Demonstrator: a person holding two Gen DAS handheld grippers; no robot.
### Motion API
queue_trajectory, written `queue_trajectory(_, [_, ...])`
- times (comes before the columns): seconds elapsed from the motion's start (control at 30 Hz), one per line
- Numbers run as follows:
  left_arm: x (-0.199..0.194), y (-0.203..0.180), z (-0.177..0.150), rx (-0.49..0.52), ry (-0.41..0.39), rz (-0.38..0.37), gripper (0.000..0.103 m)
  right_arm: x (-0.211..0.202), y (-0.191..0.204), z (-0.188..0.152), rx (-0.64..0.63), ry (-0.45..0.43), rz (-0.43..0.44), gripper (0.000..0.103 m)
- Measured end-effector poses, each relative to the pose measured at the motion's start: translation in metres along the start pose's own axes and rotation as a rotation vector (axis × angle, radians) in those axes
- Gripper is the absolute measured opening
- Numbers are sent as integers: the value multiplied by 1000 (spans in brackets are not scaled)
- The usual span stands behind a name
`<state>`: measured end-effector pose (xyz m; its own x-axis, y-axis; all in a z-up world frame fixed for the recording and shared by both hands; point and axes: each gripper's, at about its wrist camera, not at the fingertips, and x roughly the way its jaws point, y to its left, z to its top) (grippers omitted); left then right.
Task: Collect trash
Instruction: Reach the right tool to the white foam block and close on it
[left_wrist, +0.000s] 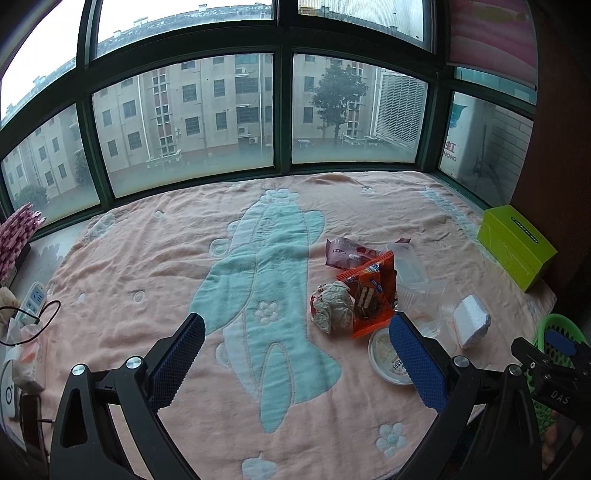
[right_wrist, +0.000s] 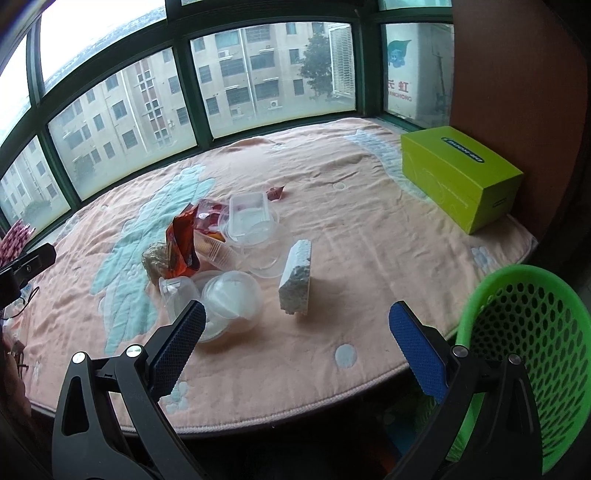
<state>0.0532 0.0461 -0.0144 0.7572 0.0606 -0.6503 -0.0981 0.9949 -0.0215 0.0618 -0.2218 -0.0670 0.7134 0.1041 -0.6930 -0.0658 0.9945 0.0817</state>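
Note:
A pile of trash lies on the pink blanket (left_wrist: 147, 266): an orange snack wrapper (left_wrist: 371, 295), a crumpled paper ball (left_wrist: 332, 304), a dark red wrapper (left_wrist: 347, 253), clear plastic cups (left_wrist: 410, 271), a round lid (left_wrist: 388, 354) and a white foam block (left_wrist: 471, 319). In the right wrist view the foam block (right_wrist: 297, 282) stands on edge beside clear cups (right_wrist: 231, 299) and the orange wrapper (right_wrist: 183, 240). My left gripper (left_wrist: 297, 339) is open and empty, left of the pile. My right gripper (right_wrist: 297, 326) is open and empty, just before the foam block. A green mesh basket (right_wrist: 528, 354) stands at the right.
A lime green box (right_wrist: 461, 173) sits at the back right by a brown wall. Windows run along the back. A power strip (left_wrist: 33, 299), cables and small items lie at the left edge. The blanket's front edge (right_wrist: 295, 410) drops off near the basket.

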Motion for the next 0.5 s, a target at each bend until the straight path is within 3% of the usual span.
queue_trajectory(0.23, [12, 0, -7, 8, 31, -22, 97, 32, -4, 10, 17, 29, 23, 91])
queue_trajectory(0.5, [27, -10, -15, 33, 77, -81, 97, 72, -9, 17, 33, 99, 30, 70])
